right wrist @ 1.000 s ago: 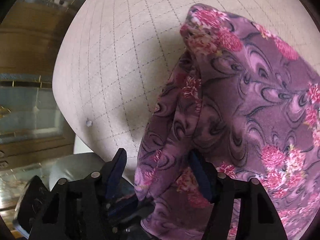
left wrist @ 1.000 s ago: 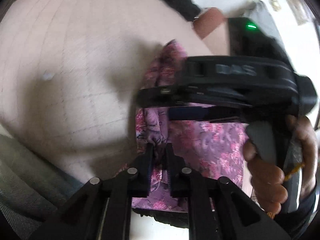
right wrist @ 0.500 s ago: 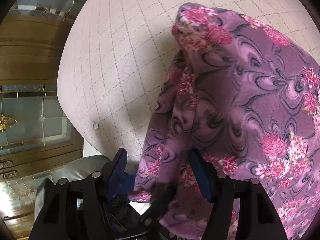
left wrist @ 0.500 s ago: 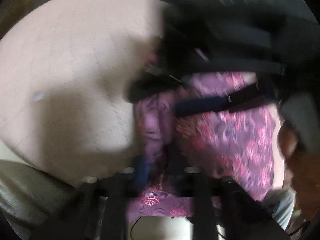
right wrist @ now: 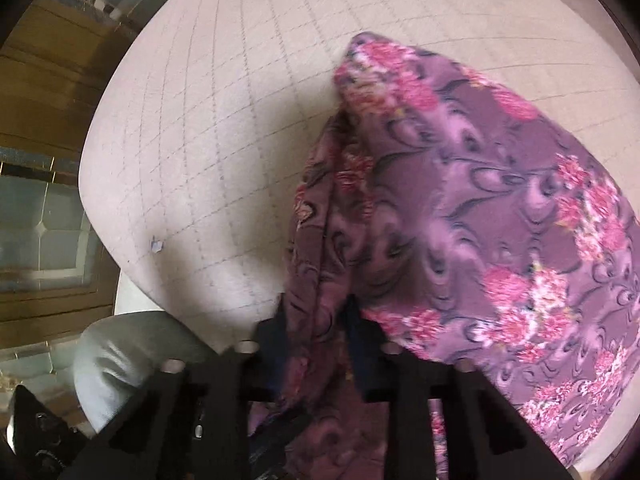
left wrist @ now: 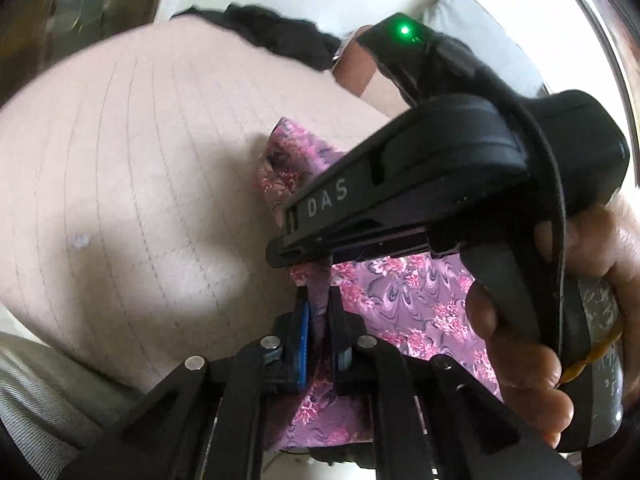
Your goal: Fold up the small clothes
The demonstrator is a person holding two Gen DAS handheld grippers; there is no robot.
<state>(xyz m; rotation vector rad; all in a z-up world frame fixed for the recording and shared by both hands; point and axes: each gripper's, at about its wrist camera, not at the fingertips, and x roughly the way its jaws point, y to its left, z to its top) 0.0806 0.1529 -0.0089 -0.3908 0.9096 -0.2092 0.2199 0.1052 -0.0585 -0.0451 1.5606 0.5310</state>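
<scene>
Pinching the floral garment [left wrist: 404, 300] at one gathered edge, your left tool [left wrist: 319, 304] grips it tight. Your right tool [right wrist: 316, 320] has just closed on a bunched fold of it above the beige worktop [right wrist: 224, 128].

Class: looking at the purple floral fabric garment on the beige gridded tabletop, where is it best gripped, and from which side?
Grip the purple floral garment at its bunched near edge, coming down from above. There the layers gather into a thin ridge; both the left gripper and right gripper pinch it.
</scene>
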